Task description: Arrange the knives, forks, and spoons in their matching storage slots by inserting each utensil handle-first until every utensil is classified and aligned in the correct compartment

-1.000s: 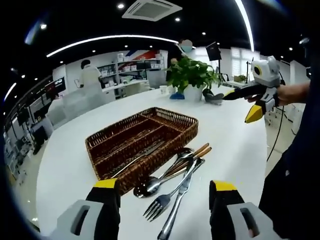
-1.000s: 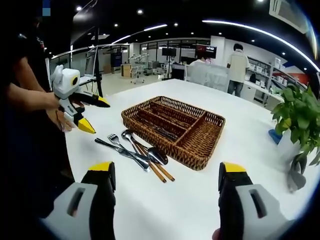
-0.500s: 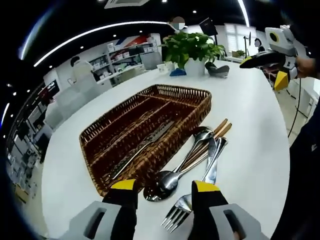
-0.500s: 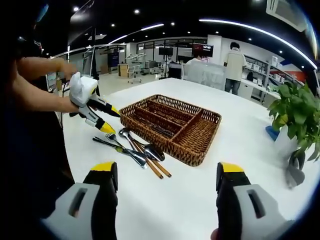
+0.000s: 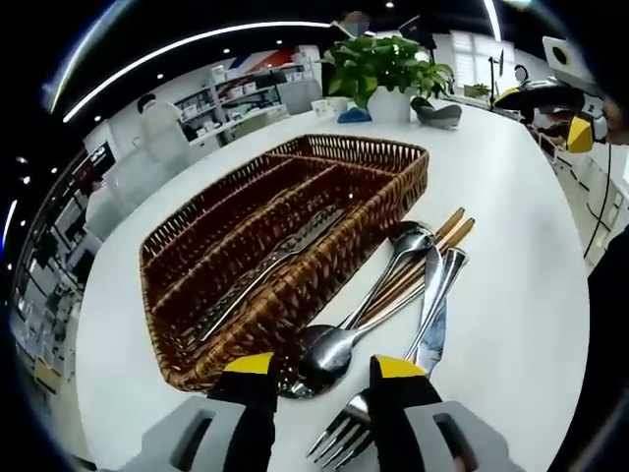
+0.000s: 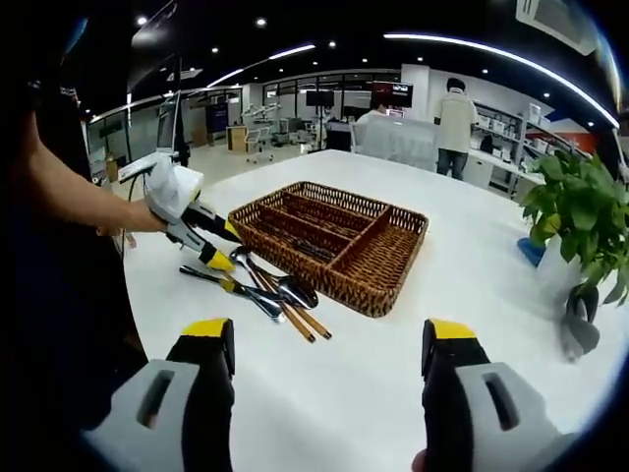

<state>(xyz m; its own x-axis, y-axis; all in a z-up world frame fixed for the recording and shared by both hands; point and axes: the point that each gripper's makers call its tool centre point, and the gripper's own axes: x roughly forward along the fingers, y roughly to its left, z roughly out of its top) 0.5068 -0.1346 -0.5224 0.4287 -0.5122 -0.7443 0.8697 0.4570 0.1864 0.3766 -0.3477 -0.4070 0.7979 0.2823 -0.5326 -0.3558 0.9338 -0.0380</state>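
— So, how do the jaws of the left gripper (image 5: 322, 372) stand?

— Parted by a narrow gap, yellow tips low over the table, with nothing clamped. In the left gripper view the bowl of a spoon (image 5: 327, 358) lies right between the tips, and the tines of a fork (image 5: 339, 439) sit just under the right-hand one.

— And the right gripper (image 6: 329, 336)?

— Wide open, holding nothing, hovering over bare white table (image 6: 344, 393) well back from the cutlery.

— Where is the loose cutlery?

— In a small heap on the table, just beside the long wall of the wicker tray (image 5: 285, 295). The spoon's handle runs up and away; a second spoon (image 5: 408, 239) lies bowl-up farther out, two wooden-handled pieces (image 5: 447, 231) point away beside it, and a steel knife (image 5: 432, 315) lies across next to the fork.

— Anything already in the tray?

— Yes, at least one steel utensil (image 5: 265, 270) lies lengthwise in a long compartment; I cannot tell which kind. The tray has several long slots and a cross compartment at one end.

— What does the right gripper view add?

— The left gripper (image 6: 218, 258) shows from the side, held in a person's hand (image 6: 162, 211), its tips down at the near end of the heap (image 6: 265, 295), beside the tray (image 6: 383, 270).

— Further out?

— A potted plant (image 5: 383, 69) stands on the table past the tray, and a person (image 6: 454, 118) stands in the background.
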